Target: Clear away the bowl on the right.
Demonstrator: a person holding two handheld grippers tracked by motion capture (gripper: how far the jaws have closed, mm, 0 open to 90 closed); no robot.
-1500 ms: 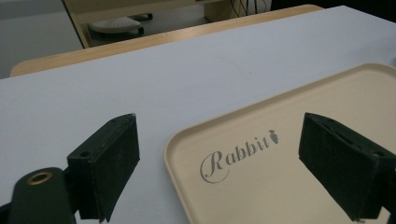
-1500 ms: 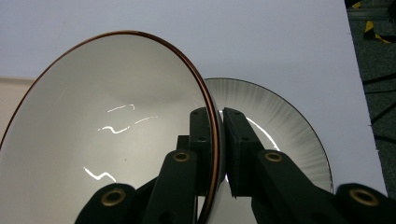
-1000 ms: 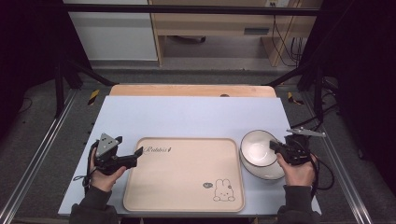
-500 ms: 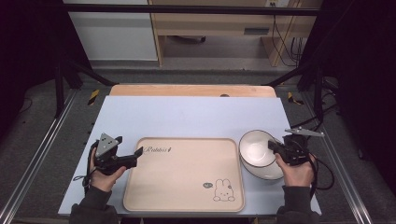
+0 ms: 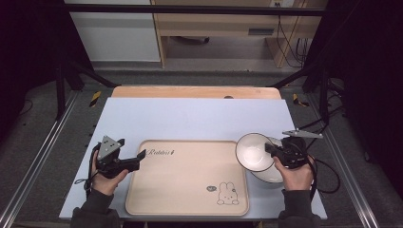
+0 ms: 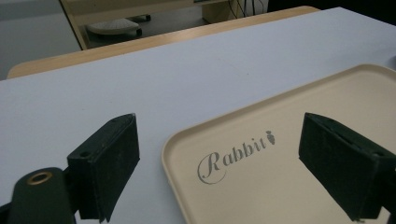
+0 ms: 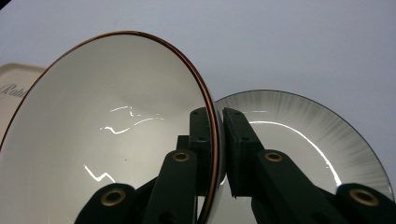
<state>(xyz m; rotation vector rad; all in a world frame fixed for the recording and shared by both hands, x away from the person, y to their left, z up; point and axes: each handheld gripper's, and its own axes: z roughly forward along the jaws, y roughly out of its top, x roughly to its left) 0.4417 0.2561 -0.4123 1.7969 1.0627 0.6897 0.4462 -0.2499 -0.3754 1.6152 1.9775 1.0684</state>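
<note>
Pinching the rim of a white bowl (image 7: 116,135), the right hand-held gripper (image 7: 217,154) has one jaw inside the bowl and one outside. The bowl is glossy, with a thin brown line along its edge, and it is tilted up on its side just right of the beige tray (image 5: 190,199). Behind the bowl a second white dish (image 7: 303,140) with a faint grey rayed border lies on the pale blue surface (image 5: 199,118). The left hand-held gripper (image 6: 219,163) hovers over the tray's near-left corner beside the printed word "Rabbit" (image 6: 236,154), jaws spread wide around nothing.
</note>
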